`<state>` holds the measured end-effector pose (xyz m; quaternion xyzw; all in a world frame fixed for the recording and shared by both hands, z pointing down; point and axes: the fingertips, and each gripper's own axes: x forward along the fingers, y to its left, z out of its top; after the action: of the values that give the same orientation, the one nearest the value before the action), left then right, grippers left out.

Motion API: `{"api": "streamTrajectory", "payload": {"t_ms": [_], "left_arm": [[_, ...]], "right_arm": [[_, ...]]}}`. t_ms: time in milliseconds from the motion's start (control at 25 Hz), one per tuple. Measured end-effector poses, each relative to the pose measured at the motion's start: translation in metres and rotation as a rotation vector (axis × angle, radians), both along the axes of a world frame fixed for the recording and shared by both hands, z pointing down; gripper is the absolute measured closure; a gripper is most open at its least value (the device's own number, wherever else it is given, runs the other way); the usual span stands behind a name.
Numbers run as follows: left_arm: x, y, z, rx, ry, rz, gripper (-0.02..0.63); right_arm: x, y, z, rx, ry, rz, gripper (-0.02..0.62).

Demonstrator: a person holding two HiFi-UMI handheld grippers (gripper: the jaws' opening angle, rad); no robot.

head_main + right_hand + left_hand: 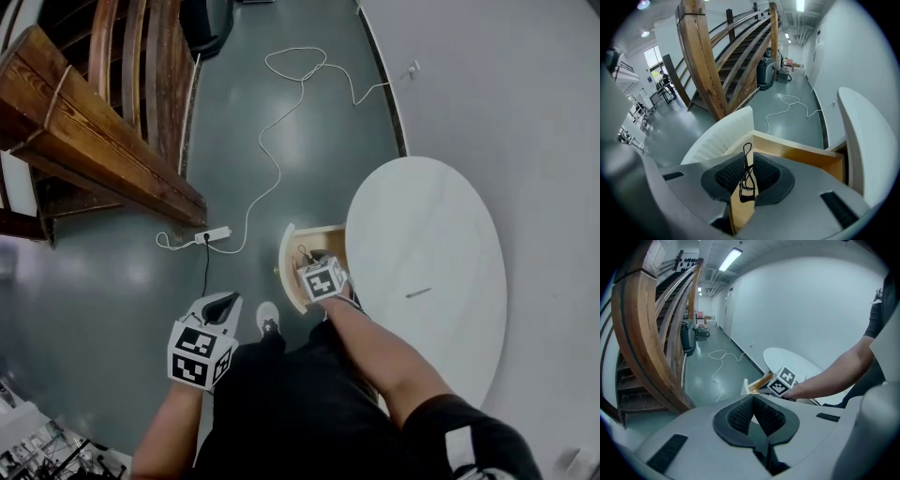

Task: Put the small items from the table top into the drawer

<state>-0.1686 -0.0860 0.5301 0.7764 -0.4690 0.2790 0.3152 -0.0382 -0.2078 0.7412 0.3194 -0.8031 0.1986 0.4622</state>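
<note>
The right tongs (746, 158) are pinched narrow on a thin black wire item (747, 180). They hold it just above the wooden inside of the open drawer (806, 157). The left tongs (753, 397) have their tips together with nothing between them, and are off to the drawer's left, over the floor. The round white desk (441, 225) overhangs the drawer's right side. A small thin item (418, 293) lies on the desk, well apart from the drawer. A white power strip (214, 234) lies on the floor left of the drawer.
</note>
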Motion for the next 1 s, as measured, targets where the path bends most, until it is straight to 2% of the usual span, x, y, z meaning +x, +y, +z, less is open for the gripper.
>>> {"api": "streamTrajectory", "payload": {"t_ms": [240,520,640,760,840,1000], "left_arm": [[-0.012,0.008,0.007,-0.034,-0.009,-0.055,0.592],[-0.023,0.011,0.013,-0.055,-0.012,-0.108,0.592],[-0.029,0.013,0.017,-0.065,-0.016,-0.125,0.592],[-0.031,0.012,0.020,-0.071,-0.014,-0.122,0.592],[-0.030,0.010,0.020,-0.067,-0.009,-0.116,0.592],[-0.026,0.003,0.017,-0.050,0.001,-0.096,0.592]], "right_arm": [[0.000,-0.014,0.042,-0.040,0.032,0.026,0.541],[0.018,-0.020,0.086,-0.156,0.034,0.173,0.541],[0.014,-0.018,0.093,-0.202,0.006,0.195,0.540],[0.019,-0.015,0.094,-0.231,0.032,0.217,0.523],[0.023,-0.012,0.093,-0.237,0.058,0.221,0.510],[0.016,-0.010,0.082,-0.226,0.022,0.217,0.508]]}}
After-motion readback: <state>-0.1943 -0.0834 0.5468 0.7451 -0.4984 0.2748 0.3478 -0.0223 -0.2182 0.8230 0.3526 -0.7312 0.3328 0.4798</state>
